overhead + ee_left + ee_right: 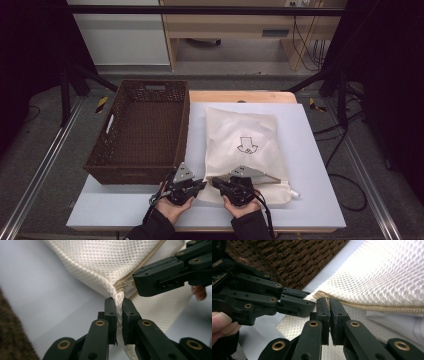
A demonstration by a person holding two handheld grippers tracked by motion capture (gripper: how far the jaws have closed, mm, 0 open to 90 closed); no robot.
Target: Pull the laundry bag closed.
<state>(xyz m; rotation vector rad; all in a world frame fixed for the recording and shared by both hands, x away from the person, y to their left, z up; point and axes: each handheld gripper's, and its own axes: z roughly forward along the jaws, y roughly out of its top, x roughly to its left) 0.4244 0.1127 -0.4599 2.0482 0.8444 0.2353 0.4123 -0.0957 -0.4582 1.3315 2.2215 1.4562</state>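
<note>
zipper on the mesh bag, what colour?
Beige, slightly darker than the cream mesh bag. The zipper shows best in the right gripper view.

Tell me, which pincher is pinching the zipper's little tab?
The right gripper: its jaws are shut on the zipper pull. The left gripper pinches the mesh bag corner instead.

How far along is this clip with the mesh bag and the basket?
Early. Done: the left gripper has pinched the mesh bag at its near corner, and the right gripper is shut on the zip pull. In hand: working the zip, which looks closed along its visible length. Left, probably: opening the bag; the brown basket holds nothing.
</note>
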